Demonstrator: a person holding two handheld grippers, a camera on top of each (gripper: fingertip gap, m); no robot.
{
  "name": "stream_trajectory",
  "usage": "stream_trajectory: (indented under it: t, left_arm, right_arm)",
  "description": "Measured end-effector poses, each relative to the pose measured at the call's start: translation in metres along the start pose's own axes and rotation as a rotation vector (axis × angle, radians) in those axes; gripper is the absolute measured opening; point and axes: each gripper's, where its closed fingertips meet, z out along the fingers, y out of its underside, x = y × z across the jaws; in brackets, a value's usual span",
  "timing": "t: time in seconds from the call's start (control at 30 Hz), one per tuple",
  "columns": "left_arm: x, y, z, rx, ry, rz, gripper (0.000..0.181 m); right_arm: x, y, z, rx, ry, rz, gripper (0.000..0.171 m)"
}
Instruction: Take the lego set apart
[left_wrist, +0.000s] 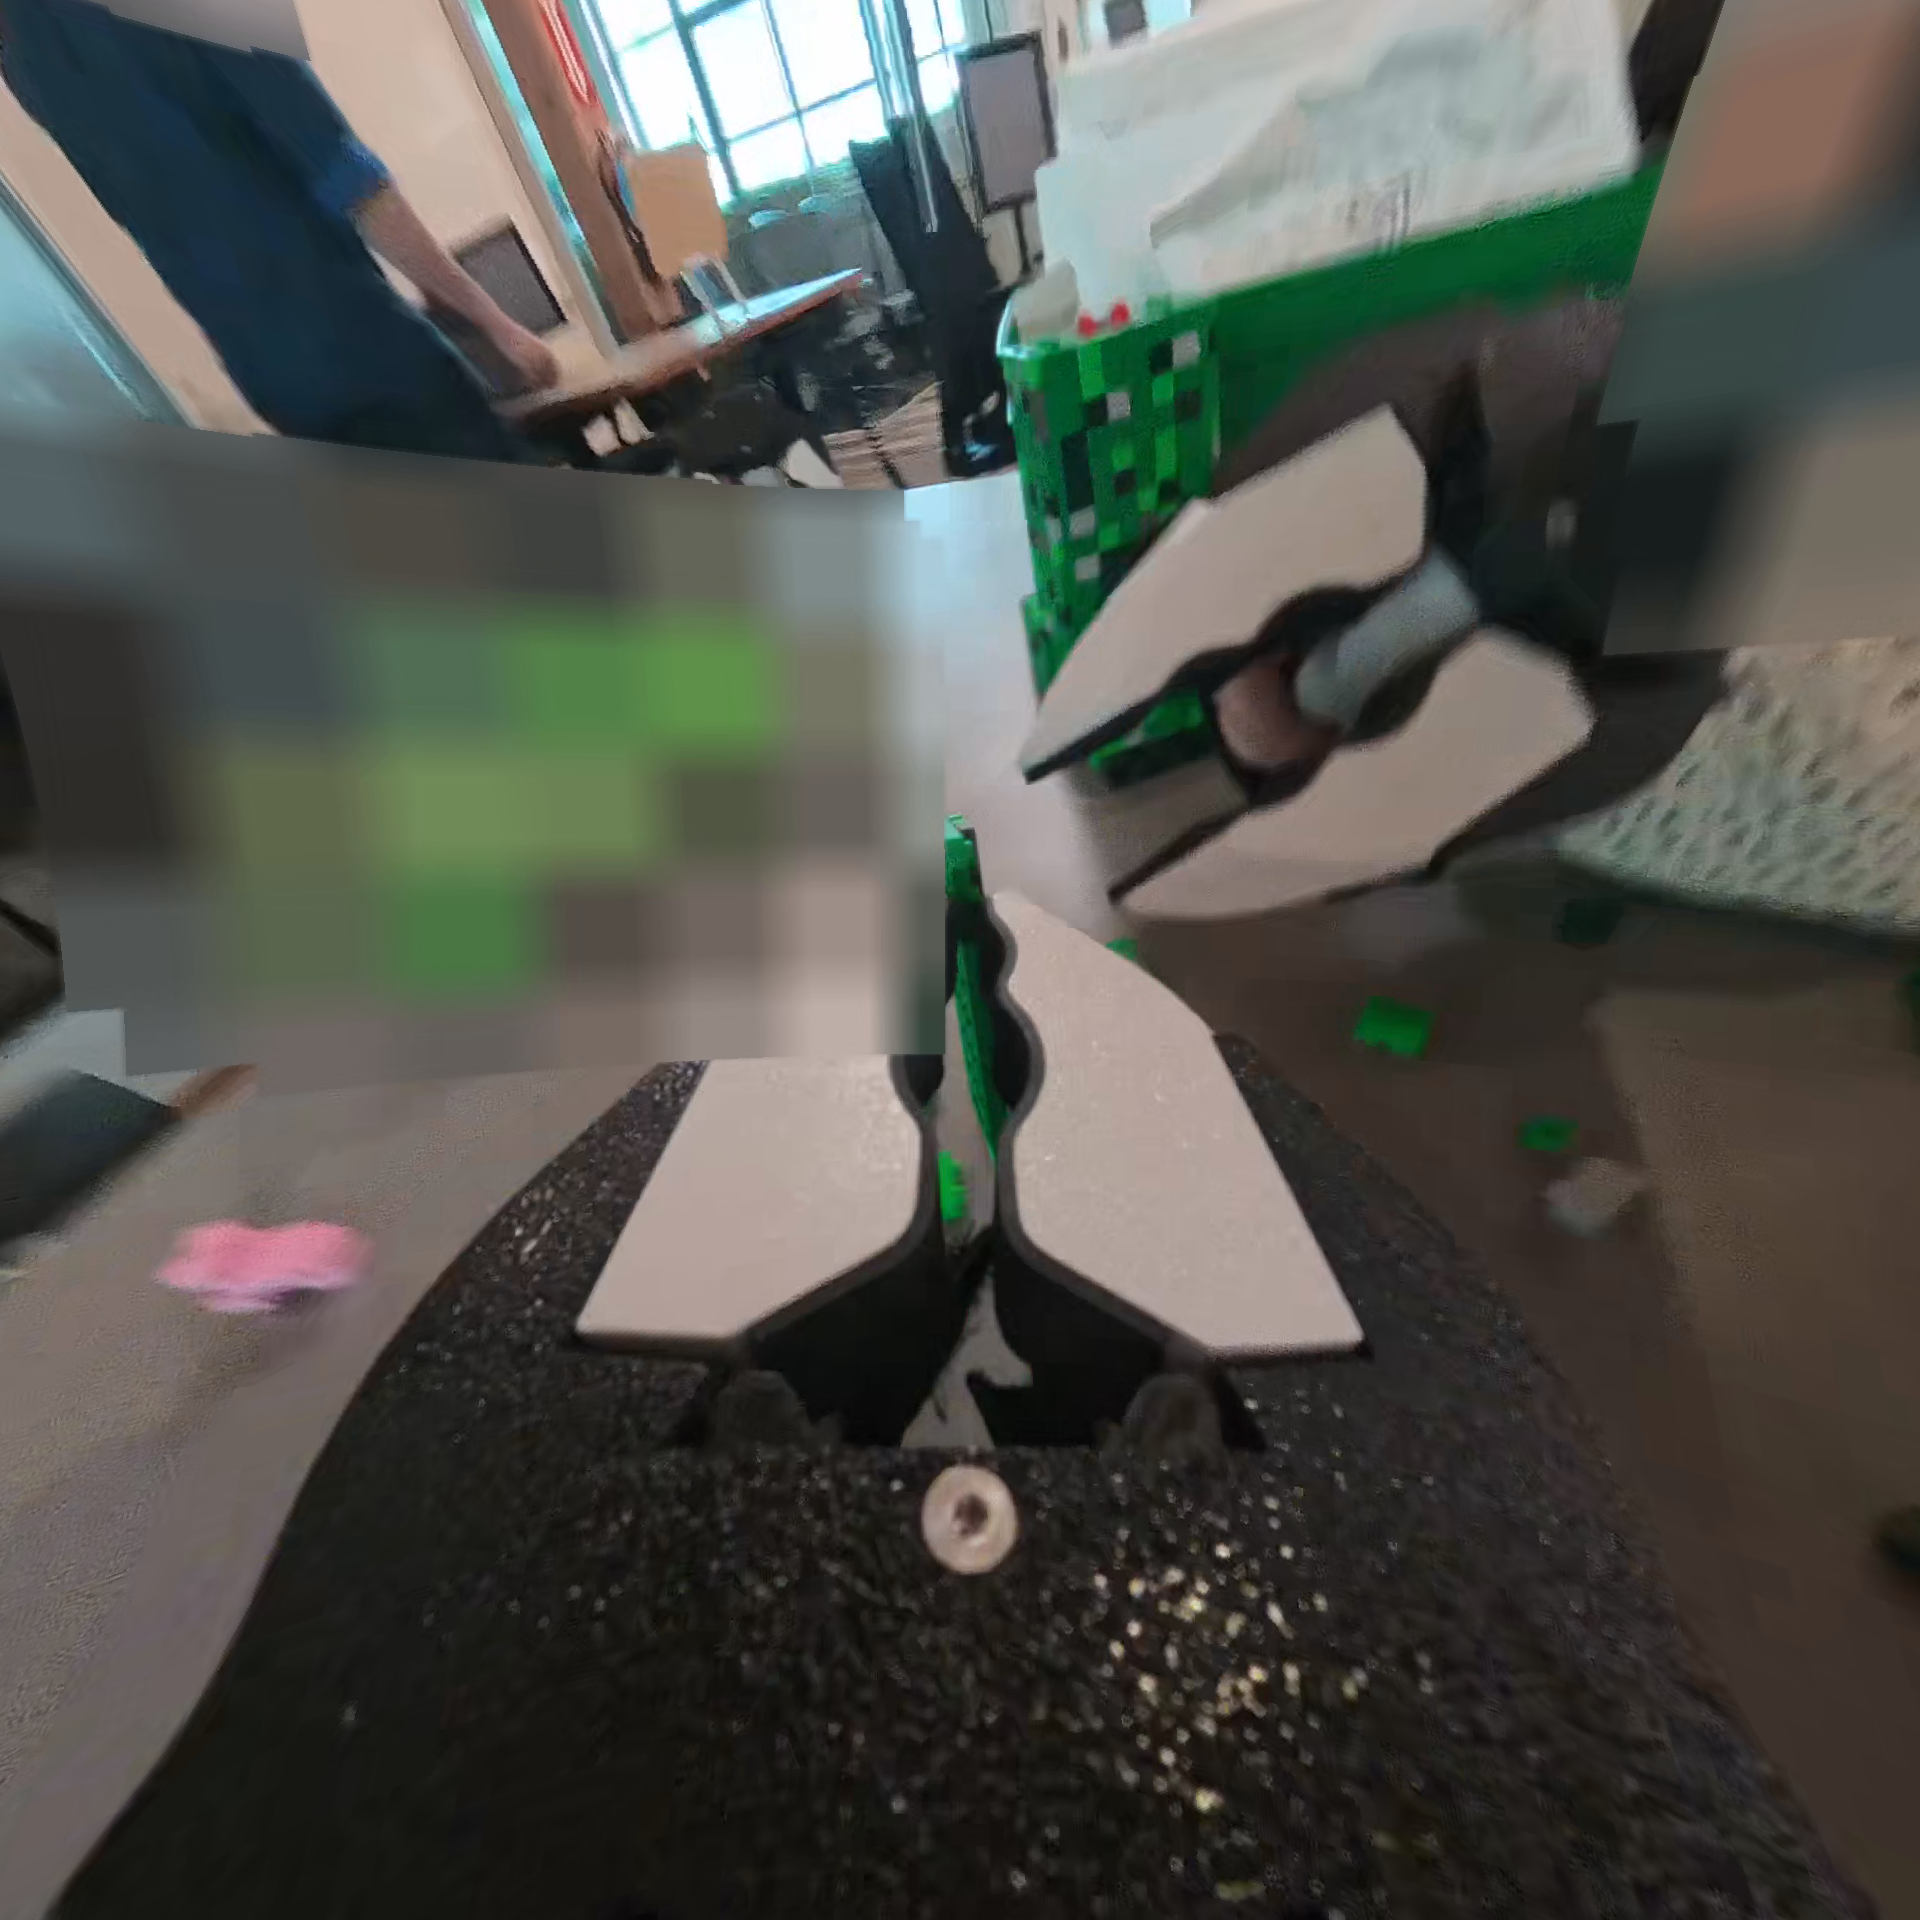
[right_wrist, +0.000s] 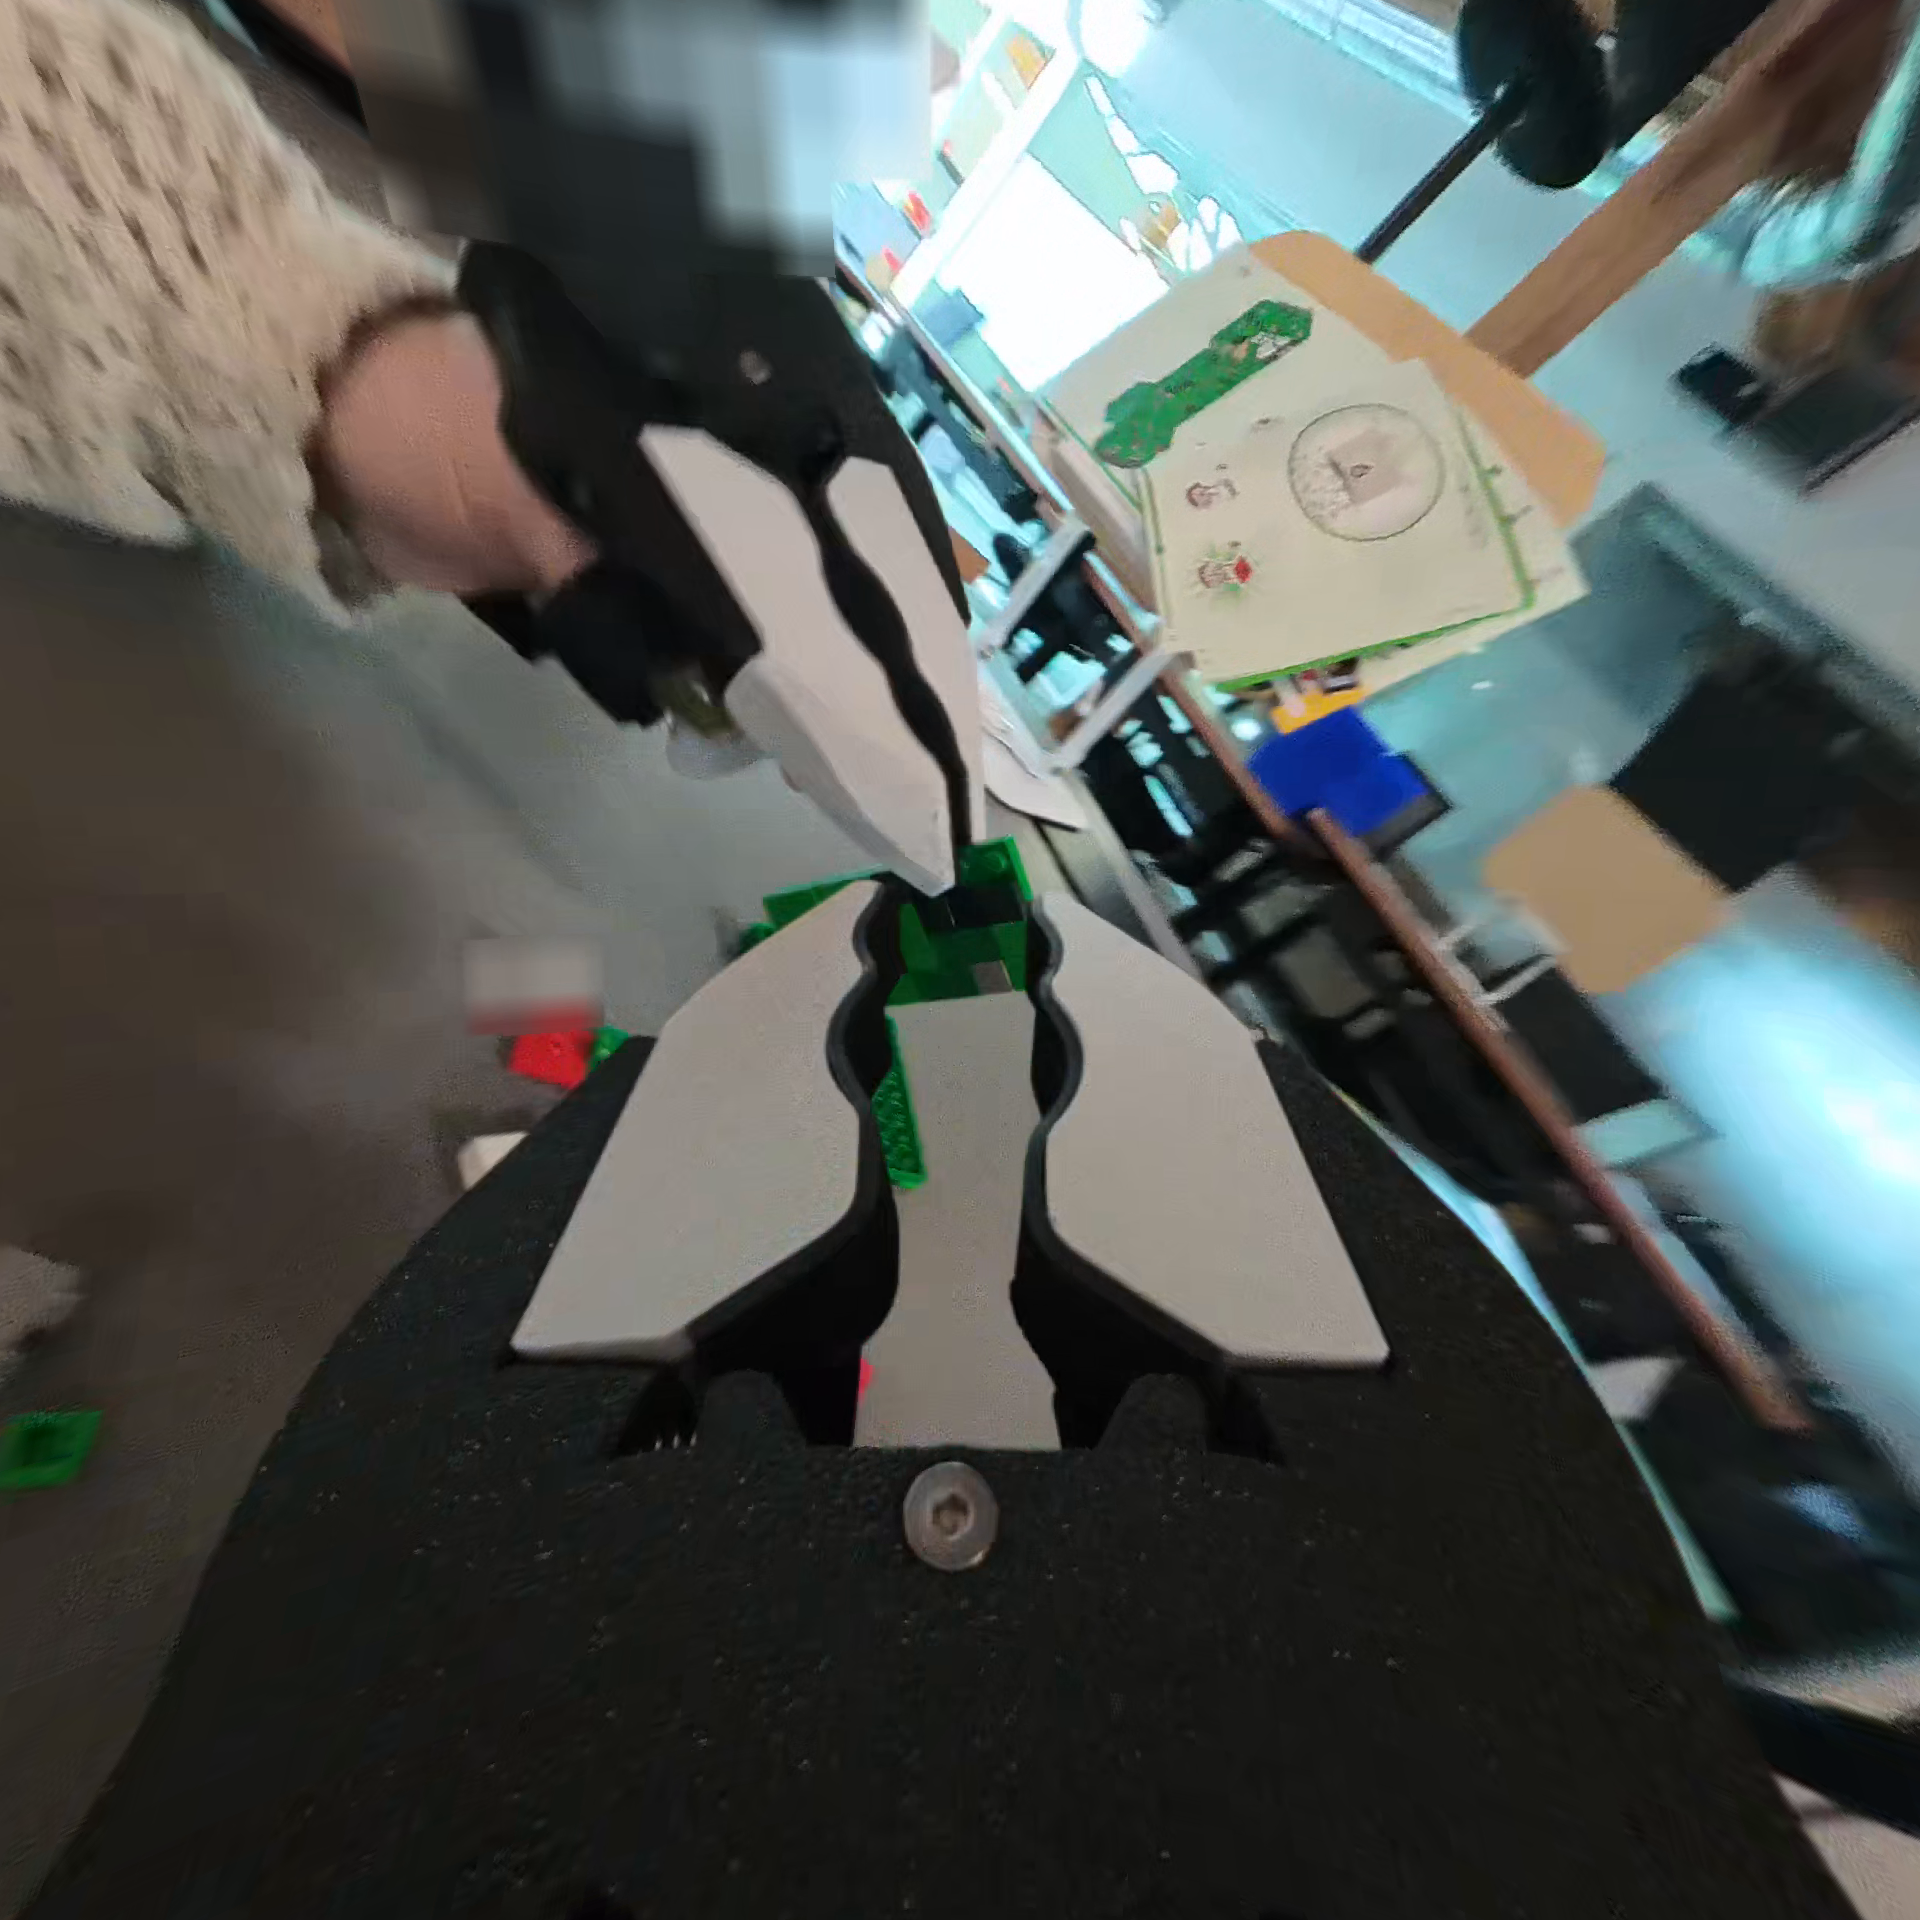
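Note:
In the left wrist view my left gripper (left_wrist: 971, 920) is shut on a thin green lego plate (left_wrist: 968, 997) that stands edge-on between its fingers; a mosaic patch hides the left fingertip. In the right wrist view my right gripper (right_wrist: 954, 902) is shut on a green and black lego chunk (right_wrist: 961, 940), with both pads against its sides. The left gripper (right_wrist: 951, 868) comes down from the upper left, and its closed tips meet the top of that chunk. A studded green plate (right_wrist: 899, 1127) hangs lower between the right fingers. The right gripper (left_wrist: 1081, 831) also shows in the left wrist view, up and to the right.
A green pixel-patterned box (left_wrist: 1112, 447) stands behind. Loose green bricks (left_wrist: 1392, 1023) lie on the grey table (left_wrist: 1351, 1195), with a pink piece (left_wrist: 265, 1262) at the left. A red brick (right_wrist: 545, 1055) and a green piece (right_wrist: 47, 1444) lie to the left. A person's hand (right_wrist: 416, 468) holds the left gripper.

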Motion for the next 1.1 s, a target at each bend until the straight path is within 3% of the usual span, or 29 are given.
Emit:
stream_trajectory:
  t: [0.03, 0.17, 0.2, 0.33, 0.7, 1.1]
  left_arm:
    - [-0.001, 0.000, 0.000, 0.008, 0.033, -0.107, 0.003]
    - [-0.004, 0.004, 0.000, 0.015, 0.112, -0.376, 0.003]
    - [-0.004, 0.005, 0.000, 0.019, 0.135, -0.420, 0.003]
    - [0.004, 0.007, 0.001, 0.005, 0.205, -0.465, 0.003]
    - [0.004, 0.002, 0.001, 0.050, 0.212, -0.542, 0.003]
    - [0.001, -0.006, 0.003, 0.235, 0.304, -0.953, 0.004]
  right_arm:
    - [-0.001, 0.002, 0.002, -0.017, 0.018, -0.043, 0.026]
    - [-0.008, 0.017, 0.013, -0.145, 0.028, -0.140, 0.068]
    - [-0.012, 0.021, 0.014, -0.164, 0.017, -0.180, 0.071]
    - [-0.022, 0.028, 0.019, -0.222, 0.007, -0.316, 0.072]
    - [-0.015, 0.028, 0.021, -0.308, 0.088, -0.423, 0.068]
    - [-0.003, 0.029, 0.020, -0.346, 0.212, -0.602, 0.068]
